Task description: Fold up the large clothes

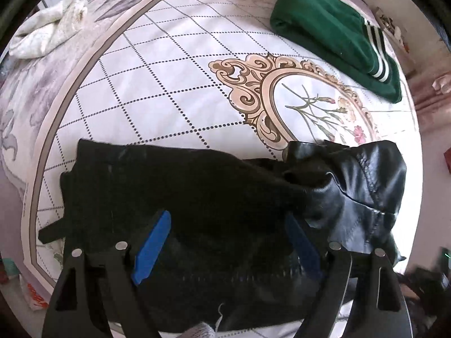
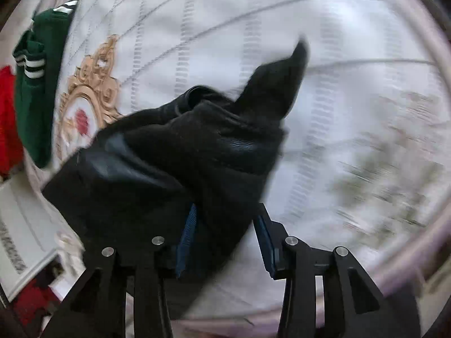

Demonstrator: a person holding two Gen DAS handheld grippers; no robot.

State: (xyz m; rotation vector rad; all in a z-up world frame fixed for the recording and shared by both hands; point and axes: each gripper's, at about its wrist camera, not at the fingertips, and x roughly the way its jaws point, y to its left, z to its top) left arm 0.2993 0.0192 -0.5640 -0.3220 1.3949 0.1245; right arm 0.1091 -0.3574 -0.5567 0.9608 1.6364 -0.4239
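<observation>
left gripper (image 1: 225,242) at bottom centre of the left wrist view, jaws spread wide over the black jacket (image 1: 197,197), cloth between the blue pads (image 1: 152,242) but no pinch visible; probably hovering to pin or smooth the flat half while the other end gets handled. right gripper (image 2: 225,239) at bottom centre of the right wrist view, jaws about halfway in, a fold of jacket (image 2: 174,163) bunched between them; cloth lies against the left pad (image 2: 187,242), gap shows at the right one, so no firm clamp readable. blur across that whole view.

jacket: lower half of the left view, matte part lying flat on the bedspread (image 1: 174,84), shiny leather part (image 1: 366,186) humped up at right, likely lifted by the right gripper for a fold over. one pointed end (image 2: 298,53) sticks up toward top centre in the right view.

further out: folded green garment (image 1: 332,36) at upper right, looks done and parked clear of the work area. white cloth (image 1: 48,31) crumpled at upper left. red item (image 2: 8,118) at left edge of the right view, unclear what.
</observation>
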